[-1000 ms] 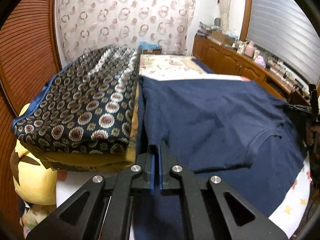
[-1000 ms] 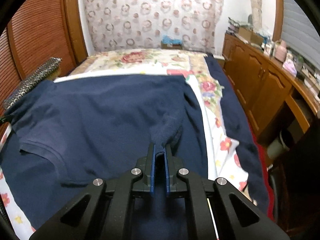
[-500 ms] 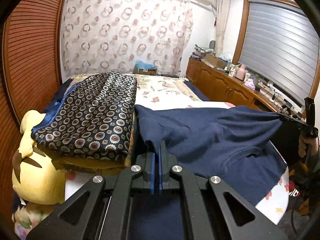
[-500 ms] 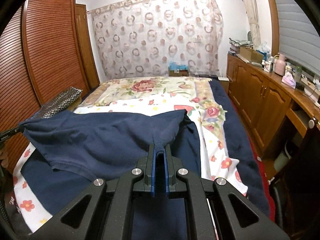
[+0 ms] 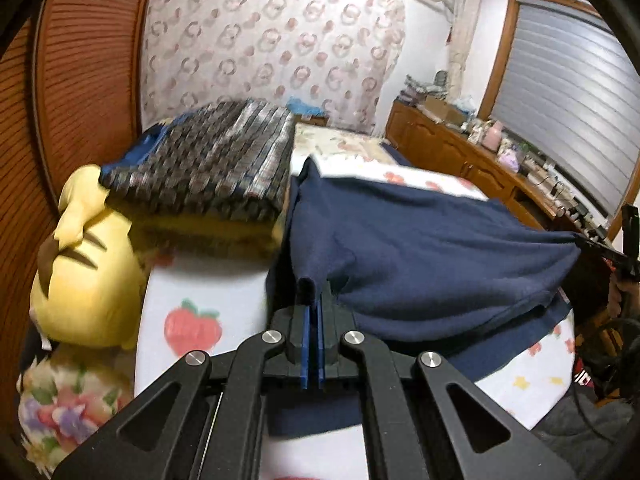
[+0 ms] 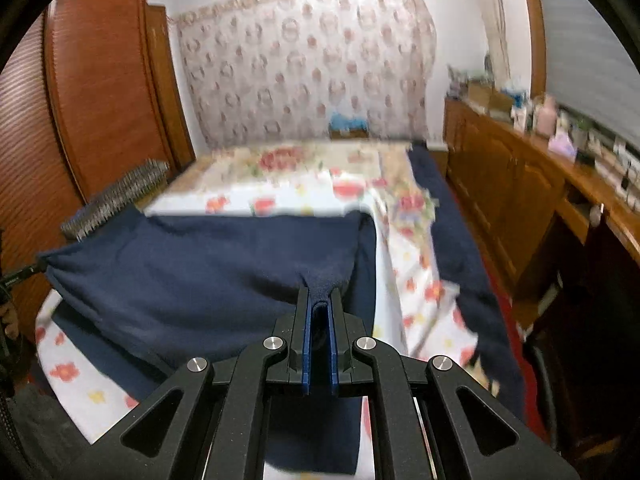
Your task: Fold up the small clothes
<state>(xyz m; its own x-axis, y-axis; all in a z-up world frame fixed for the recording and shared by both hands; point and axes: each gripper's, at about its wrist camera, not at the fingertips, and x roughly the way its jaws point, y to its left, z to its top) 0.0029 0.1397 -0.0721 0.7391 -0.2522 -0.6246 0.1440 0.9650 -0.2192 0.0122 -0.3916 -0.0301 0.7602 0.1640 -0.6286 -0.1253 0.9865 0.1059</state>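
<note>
Garment: a navy shirt [image 5: 420,240] lies partly on the bed [image 6: 280,196], its near edge lifted clear of the floral sheet and stretched between the two tongs.
Left tongs [image 5: 313,300]: pressed together, pinching a small bunch of the shirt's edge at the tips; the cloth rises in a peak just above them.
Right tongs [image 6: 319,300]: also pinching the shirt, a thicker roll of cloth sitting between the blue pads, so the jaws stand a little apart around it.
Why two grips: holding two points on one edge keeps that edge taut and straight, so the lifted part hangs as one flat sheet and not a crumpled heap.
Far half: the rest of the shirt rests on the bed, likely serving as the anchor over which the raised half is carried.
Step, as I judge it: mid-fold, with the lifted edge ready to be laid over the resting part.
Neighbours: a folded patterned cloth [image 5: 208,168] sits on a yellow plush [image 5: 88,264] just beside the shirt on the left; a wooden cabinet [image 6: 540,200] runs along the right, well apart.
Risk: the left pinch holds little cloth and could slip if the edge is pulled tighter.
Blur: both views are smeared, so fine seams cannot be read.
</note>
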